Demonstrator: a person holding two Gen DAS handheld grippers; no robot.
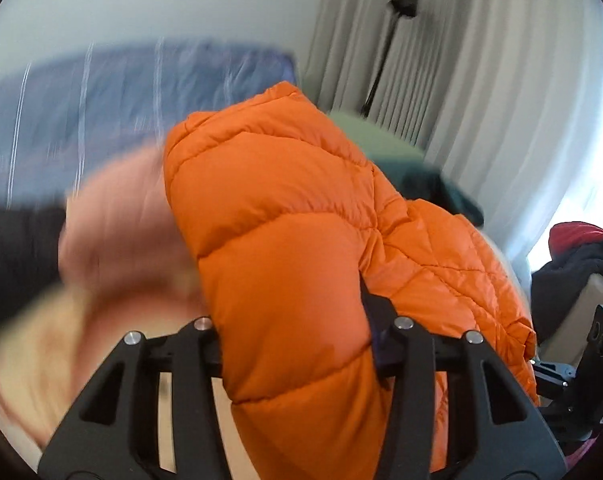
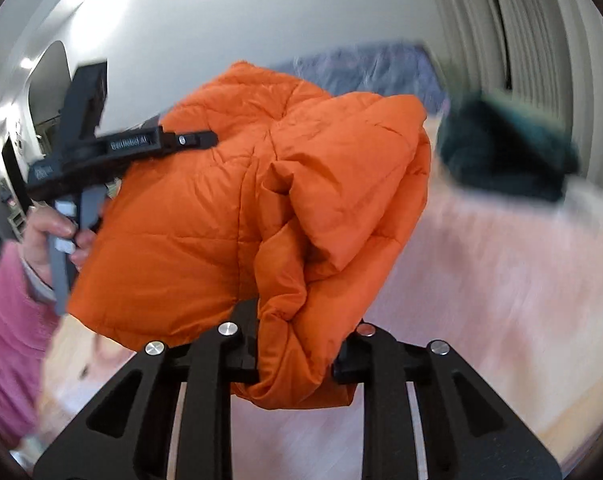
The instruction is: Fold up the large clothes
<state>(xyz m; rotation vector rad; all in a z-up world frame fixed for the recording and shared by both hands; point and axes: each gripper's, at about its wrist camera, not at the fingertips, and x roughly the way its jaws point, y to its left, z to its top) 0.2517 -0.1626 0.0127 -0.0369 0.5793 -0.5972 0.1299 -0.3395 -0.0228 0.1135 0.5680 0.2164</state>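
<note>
An orange puffer jacket (image 1: 285, 208) hangs lifted in the air between both grippers. In the left wrist view my left gripper (image 1: 301, 344) is shut on a thick quilted fold of it, with padding bulging up over the fingers. In the right wrist view my right gripper (image 2: 297, 354) is shut on a bunched edge of the same jacket (image 2: 205, 216). The left gripper (image 2: 199, 140) shows there at the jacket's upper left edge, held by a hand (image 2: 49, 236) in a pink sleeve (image 2: 5, 320). The jacket hides all fingertips.
Below lies a blurred pink bed cover (image 2: 501, 280) with blue bedding (image 1: 121, 92) behind it. A dark green garment (image 2: 505, 152) lies at the far side. Pale curtains (image 1: 481, 80) and a black stand (image 1: 385, 52) are behind. Dark and red clothes (image 1: 581, 248) are heaped at the right.
</note>
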